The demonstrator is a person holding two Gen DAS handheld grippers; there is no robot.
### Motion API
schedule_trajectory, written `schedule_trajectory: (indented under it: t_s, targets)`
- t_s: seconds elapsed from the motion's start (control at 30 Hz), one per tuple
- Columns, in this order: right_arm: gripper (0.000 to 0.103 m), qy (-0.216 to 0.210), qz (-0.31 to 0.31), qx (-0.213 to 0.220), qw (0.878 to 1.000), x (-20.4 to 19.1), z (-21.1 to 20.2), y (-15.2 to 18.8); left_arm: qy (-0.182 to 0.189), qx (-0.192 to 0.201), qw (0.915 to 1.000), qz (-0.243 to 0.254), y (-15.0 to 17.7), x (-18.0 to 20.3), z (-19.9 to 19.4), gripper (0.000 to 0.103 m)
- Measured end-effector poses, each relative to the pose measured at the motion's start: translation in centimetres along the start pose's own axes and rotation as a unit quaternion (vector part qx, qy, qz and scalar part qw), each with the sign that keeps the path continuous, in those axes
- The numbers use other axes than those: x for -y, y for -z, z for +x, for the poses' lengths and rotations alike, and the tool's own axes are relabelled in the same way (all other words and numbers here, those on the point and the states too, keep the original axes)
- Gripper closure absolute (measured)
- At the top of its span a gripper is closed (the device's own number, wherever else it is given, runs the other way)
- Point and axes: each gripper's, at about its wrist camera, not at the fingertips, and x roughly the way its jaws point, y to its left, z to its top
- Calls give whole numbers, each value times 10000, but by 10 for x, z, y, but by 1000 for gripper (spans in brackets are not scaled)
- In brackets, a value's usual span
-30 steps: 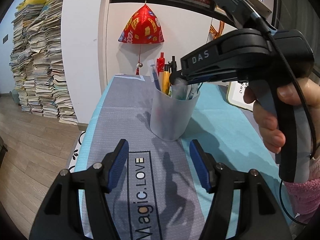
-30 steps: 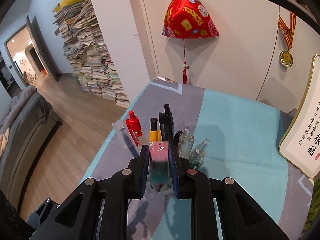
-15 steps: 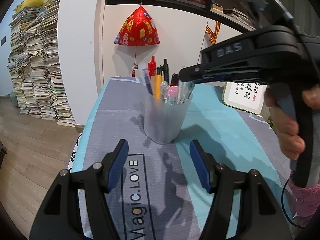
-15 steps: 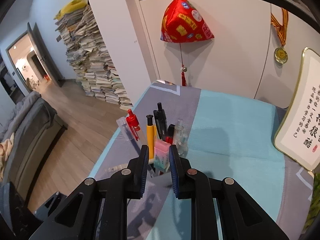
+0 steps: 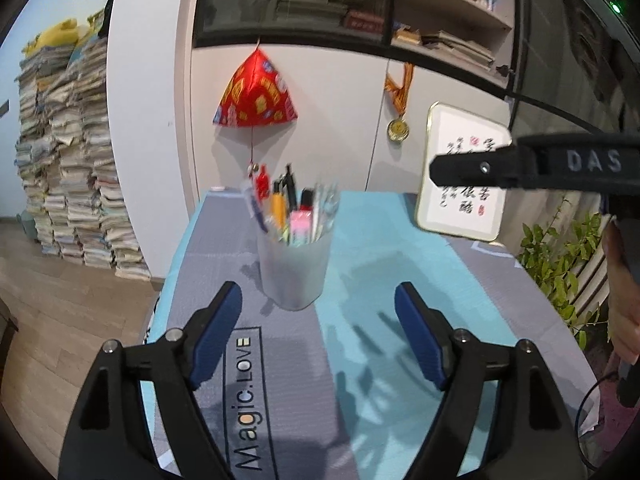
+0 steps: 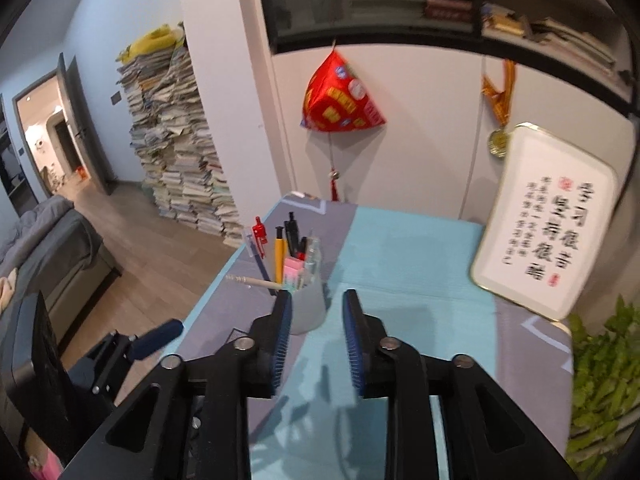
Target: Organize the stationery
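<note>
Frosted pen cup point(image 5: 294, 268) is standing on mat point(image 5: 280, 360), holding pink eraser point(image 6: 293, 271) | left gripper point(image 5: 318, 336) is hovering spread, empty | right gripper point(image 6: 316, 344) is hovering parted, empty

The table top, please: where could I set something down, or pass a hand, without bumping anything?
The teal strip between the pen cup and the framed calligraphy board lies bare. So does the grey mat in front of the cup, around its printed lettering. It is crowded at the cup and at the right edge, by the board and the plant.
</note>
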Motion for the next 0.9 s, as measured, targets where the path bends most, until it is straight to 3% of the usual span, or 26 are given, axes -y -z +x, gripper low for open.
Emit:
schedule_trajectory:
  t_s: [0.1,0.3,0.43,0.57,0.7,0.9]
  targets:
    - [64,110,55,201,9997,6,-26,8,26,117,9999,83,-4,11,-13,21]
    - [62,424,185,519,9976,18,-76,26,-42,251,9995,207,-12,34,-38,12]
    - [45,587,238,805,9947,25,-112,43,-113,384,9986,333,-18,51,-59,12]
    - [43,738,321,1213,9893,30,-157,60,-217,652,9966,455,-24,69,-87,12]
    - [33,847,416,1624,9822,30,-192,77,-306,979,9938,431,-28,81,-115,1]
    - [32,965,279,1887,9769,23,-222,95,-398,1245,9896,608,-23,102,-146,1]
